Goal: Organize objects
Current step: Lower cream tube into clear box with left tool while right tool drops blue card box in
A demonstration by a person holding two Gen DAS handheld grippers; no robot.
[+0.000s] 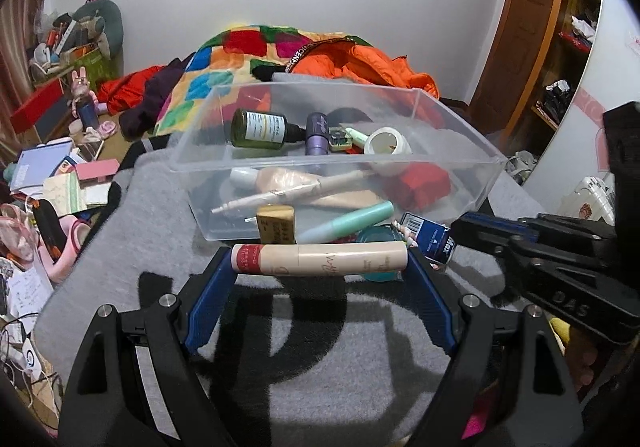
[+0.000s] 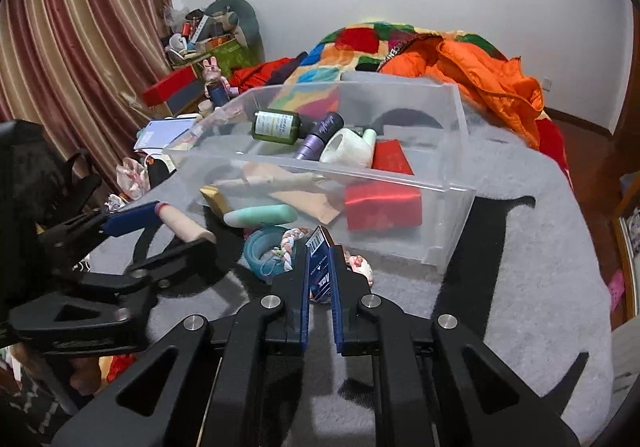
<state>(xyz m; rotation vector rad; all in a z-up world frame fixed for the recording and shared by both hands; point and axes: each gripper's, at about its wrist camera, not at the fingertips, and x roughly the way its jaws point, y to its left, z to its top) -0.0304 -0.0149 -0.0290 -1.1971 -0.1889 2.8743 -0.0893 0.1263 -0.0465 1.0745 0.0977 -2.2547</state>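
A beige cylindrical cosmetic tube with a red band at one end [image 1: 320,258] is lying crosswise between the blue pads of the left gripper [image 1: 319,259], whose jaws are standing wide and pressing on the tube's two ends, holding it just in front of the clear plastic storage bin [image 1: 472,163]. Beside it, the right gripper [image 2: 320,271] is pinching a small dark-blue box with a white barcode label [image 2: 319,247] between jaws drawn almost together, close to the bin's near wall. Just beyond the two grippers, a round teal container [image 2: 264,251] and a pastel braided cord [image 2: 290,243] are sitting on the grey fleece blanket with black patterning [image 2: 520,247]. Inside the bin are lying an olive-green glass bottle with a white label [image 1: 260,129], a purple cylindrical bottle [image 1: 317,133], a white jar [image 1: 388,145], a red box [image 2: 382,205], a mint-green tube [image 1: 348,221] and a gold-coloured box [image 1: 276,223]. Behind the bin, a multicoloured patchwork quilt [image 1: 224,71] and an orange padded jacket [image 1: 372,61] are heaped on the bed.
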